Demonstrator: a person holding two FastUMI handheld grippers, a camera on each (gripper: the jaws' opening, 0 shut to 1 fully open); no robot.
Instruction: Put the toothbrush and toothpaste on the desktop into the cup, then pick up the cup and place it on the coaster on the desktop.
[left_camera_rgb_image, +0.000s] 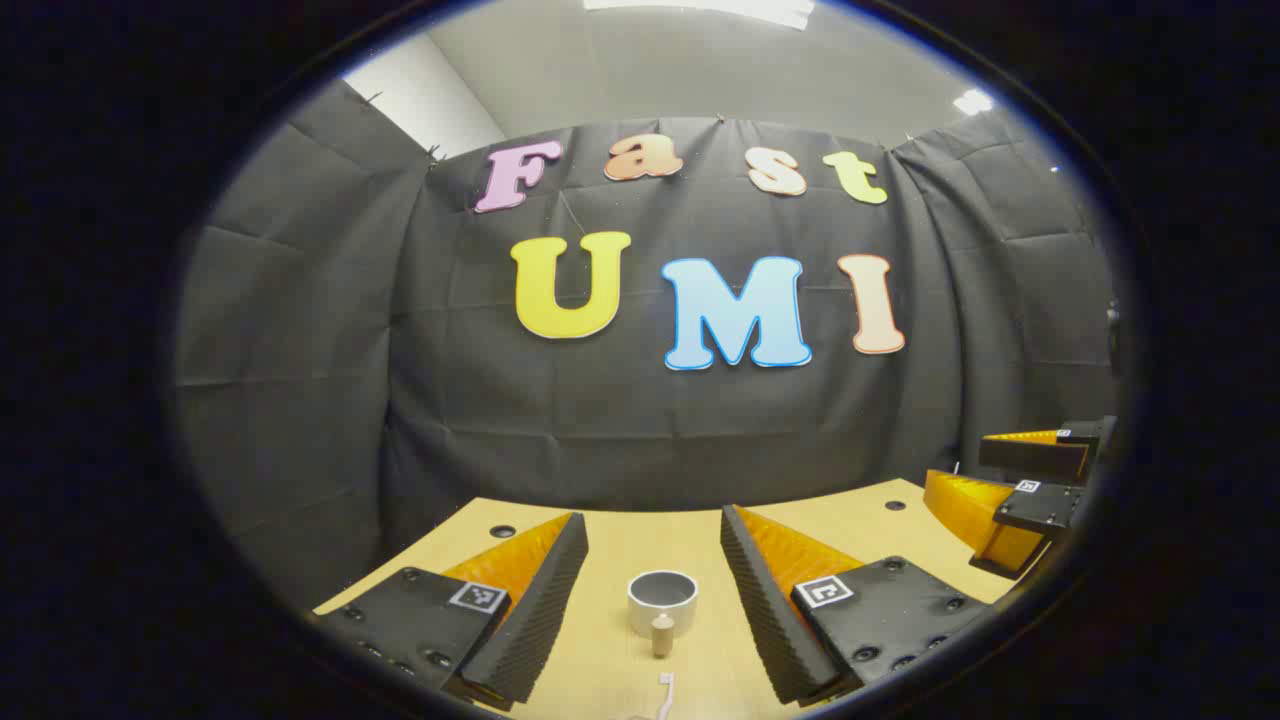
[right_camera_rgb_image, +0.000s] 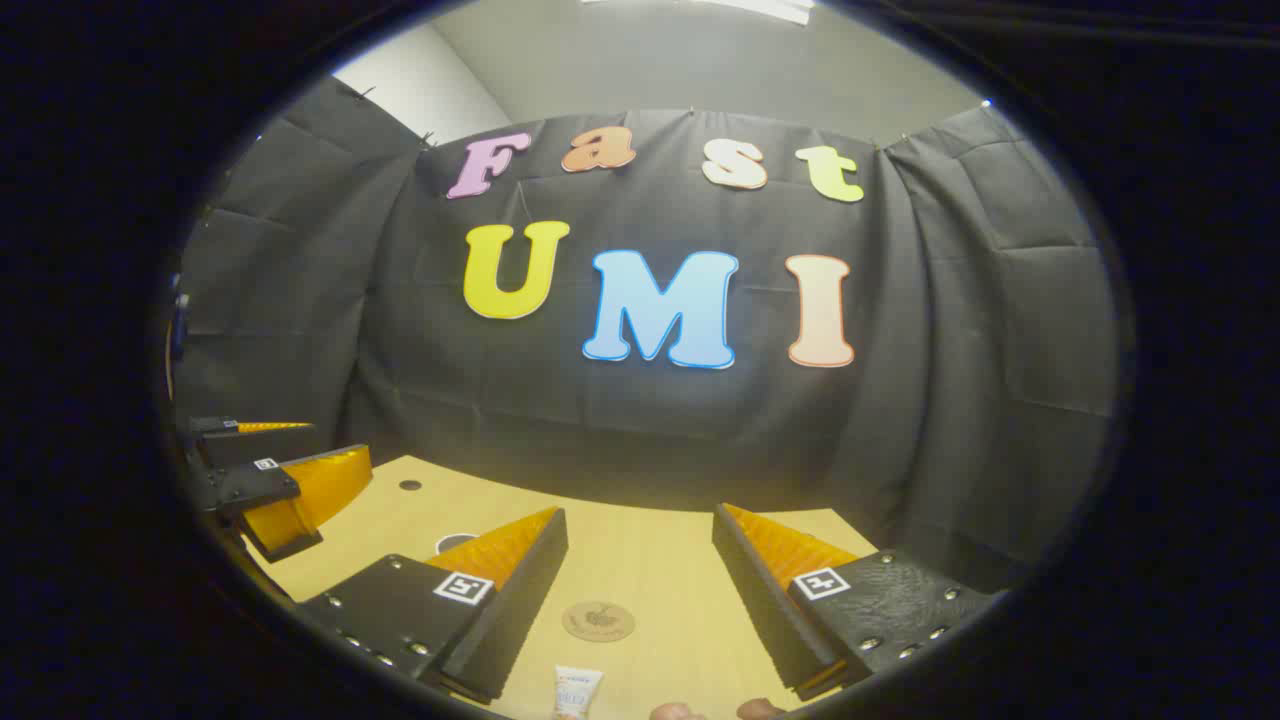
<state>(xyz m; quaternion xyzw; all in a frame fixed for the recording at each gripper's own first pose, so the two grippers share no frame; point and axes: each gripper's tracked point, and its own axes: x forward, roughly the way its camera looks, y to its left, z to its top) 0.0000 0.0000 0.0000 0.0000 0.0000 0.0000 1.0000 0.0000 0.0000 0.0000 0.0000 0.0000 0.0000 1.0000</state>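
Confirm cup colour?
White round cup, grey inside; shows best in the left gripper view.

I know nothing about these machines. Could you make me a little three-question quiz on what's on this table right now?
1. True or false: the cup already has the toothbrush in it.
2. In the right gripper view, what lies on the table between the right tool's fingers? A) the coaster B) a plate C) a sponge
3. Fill in: both the left tool and the right tool are ____ (open or shut).

Key: 1 false, the cup looks empty and the toothbrush lies on the table nearer the camera. 2 A, with the toothpaste nearer still. 3 open.
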